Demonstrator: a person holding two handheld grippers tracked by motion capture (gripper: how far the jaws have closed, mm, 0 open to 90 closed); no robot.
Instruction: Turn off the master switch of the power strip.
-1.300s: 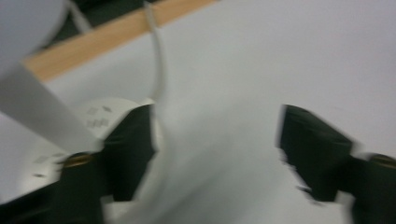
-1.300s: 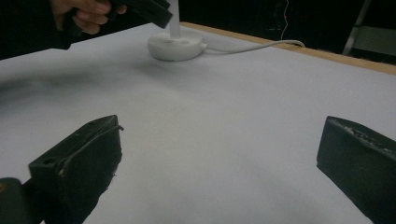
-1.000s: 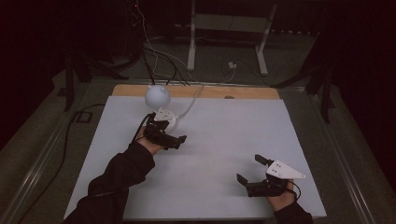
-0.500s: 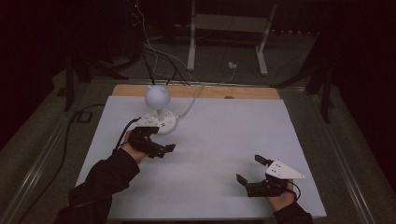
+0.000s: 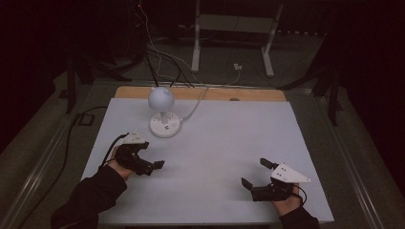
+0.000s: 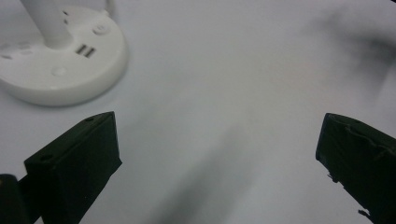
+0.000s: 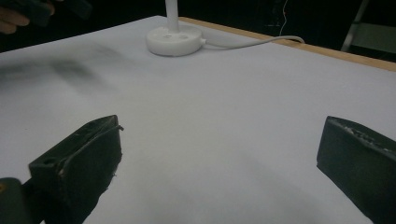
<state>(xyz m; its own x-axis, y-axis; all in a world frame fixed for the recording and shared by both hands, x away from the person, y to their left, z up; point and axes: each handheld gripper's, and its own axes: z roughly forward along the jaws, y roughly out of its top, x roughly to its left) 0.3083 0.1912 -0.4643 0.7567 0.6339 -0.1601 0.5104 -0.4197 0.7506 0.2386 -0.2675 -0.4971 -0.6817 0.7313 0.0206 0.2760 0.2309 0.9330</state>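
Claws (image 5: pixel 155 167) (image 5: pixel 257 172) gape apart; lamp (image 5: pixel 164 112) near far edge.

A white-topped table (image 5: pixel 219 157) bears 1 white lamp (image 5: pixel 164 113) (round base, globe head) near its far-left side.

Your one obstacle on the white table (image 5: pixel 215 143) is the lamp (image 5: pixel 163 109) at the back left, its cord (image 5: pixel 196 102) trailing off the far edge. Between your left gripper (image 5: pixel 155 167) and right gripper (image 5: pixel 252 174), both spread wide, the surface lies bare.
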